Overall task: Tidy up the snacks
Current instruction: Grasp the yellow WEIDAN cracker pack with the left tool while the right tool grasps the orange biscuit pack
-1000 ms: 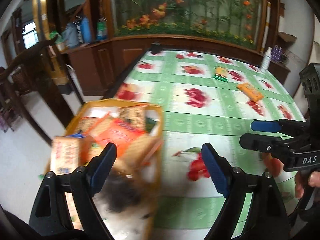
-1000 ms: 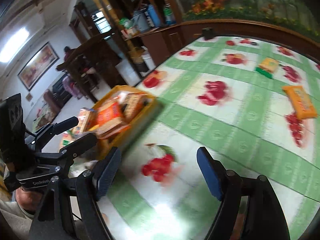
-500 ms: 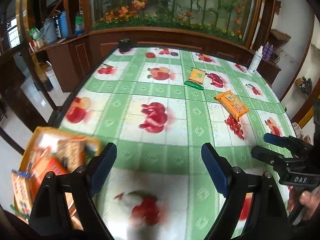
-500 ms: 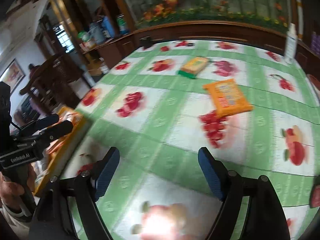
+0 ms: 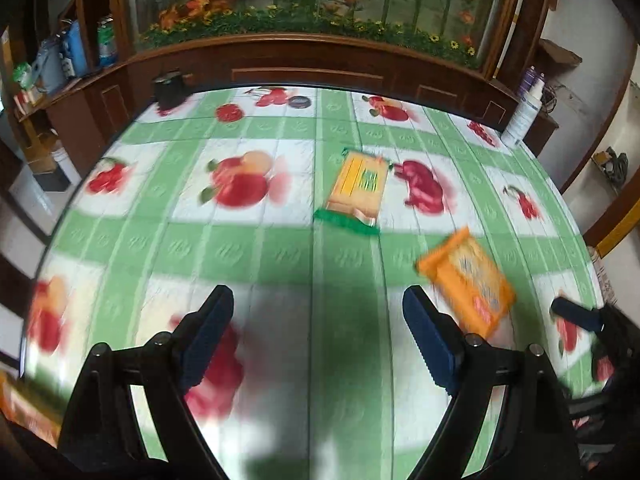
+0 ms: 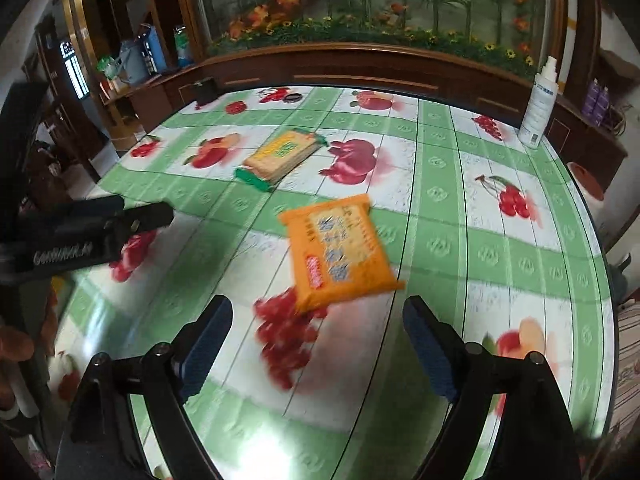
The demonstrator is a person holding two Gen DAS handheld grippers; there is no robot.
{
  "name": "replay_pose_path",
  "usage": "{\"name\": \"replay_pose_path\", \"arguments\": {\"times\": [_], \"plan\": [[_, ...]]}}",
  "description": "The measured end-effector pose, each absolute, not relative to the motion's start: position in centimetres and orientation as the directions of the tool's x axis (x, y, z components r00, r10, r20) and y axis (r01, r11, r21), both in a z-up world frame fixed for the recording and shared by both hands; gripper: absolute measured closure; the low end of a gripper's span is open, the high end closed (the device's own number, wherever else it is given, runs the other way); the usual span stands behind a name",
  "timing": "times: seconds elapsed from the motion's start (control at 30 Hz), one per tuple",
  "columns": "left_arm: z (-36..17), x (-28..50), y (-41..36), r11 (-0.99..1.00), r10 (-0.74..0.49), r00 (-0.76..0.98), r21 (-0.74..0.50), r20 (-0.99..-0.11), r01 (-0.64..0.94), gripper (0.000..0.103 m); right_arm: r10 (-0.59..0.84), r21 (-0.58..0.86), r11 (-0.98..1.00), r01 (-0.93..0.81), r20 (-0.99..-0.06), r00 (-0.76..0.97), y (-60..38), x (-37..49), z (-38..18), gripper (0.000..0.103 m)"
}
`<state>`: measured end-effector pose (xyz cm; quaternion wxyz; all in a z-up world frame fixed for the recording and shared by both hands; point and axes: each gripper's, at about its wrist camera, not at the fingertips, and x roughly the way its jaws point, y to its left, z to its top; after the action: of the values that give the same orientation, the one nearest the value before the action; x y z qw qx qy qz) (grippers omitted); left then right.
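Both my tools are spread wide and hold nothing: the right tool [image 6: 316, 344] hovers over the counter [image 6: 500, 248] with the orange snack packet [image 6: 338, 254] lying flat just ahead of its tips, and the left tool [image 5: 318, 338] has nothing between its tips. I judge I am reaching for a pickup. Next I should lower the right tool astride the orange packet and close. Farther off lies the yellow-and-green packet [image 6: 280, 154], likely the left tool's target.
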<state>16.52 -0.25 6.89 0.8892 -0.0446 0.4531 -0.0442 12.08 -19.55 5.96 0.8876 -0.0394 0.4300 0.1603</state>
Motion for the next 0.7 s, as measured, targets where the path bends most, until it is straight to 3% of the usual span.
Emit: {"name": "replay_pose_path", "arguments": {"times": [0.13, 0.47, 0.6, 0.63, 0.7], "plan": [[6.5, 20.9, -1.0, 0.990, -0.139, 0.587, -0.123, -0.797, 0.067, 0.016, 0.221, 0.028, 0.945, -0.324, -0.787, 0.576, -19.1, 14.0, 5.4, 0.001], [3.5, 27.9, -4.4, 0.980, -0.193, 0.519, -0.134, -0.833, 0.150, 0.016, 0.190, -0.010, 0.942, -0.336, -0.809, 0.557, -18.2, 16.9, 3.8, 0.001], [1.9, 28.9, -5.7, 0.982, -0.160, 0.484, -0.090, -0.860, 0.164, 0.016, 0.183, -0.021, 0.937, -0.349, -0.822, 0.540, -17.7, 18.0, 2.8, 0.001], [1.5, 28.9, -6.1, 0.985, -0.126, 0.483, -0.053, -0.867, 0.163, 0.016, 0.195, -0.005, 0.936, -0.353, -0.827, 0.528, -17.8, 18.2, 2.5, 0.003], [1.4, 28.6, -6.3, 0.986, -0.095, 0.498, -0.014, -0.862, 0.165, 0.021, 0.223, 0.039, 0.933, -0.357, -0.841, 0.492, -17.9, 18.6, 1.7, 0.024]]}}
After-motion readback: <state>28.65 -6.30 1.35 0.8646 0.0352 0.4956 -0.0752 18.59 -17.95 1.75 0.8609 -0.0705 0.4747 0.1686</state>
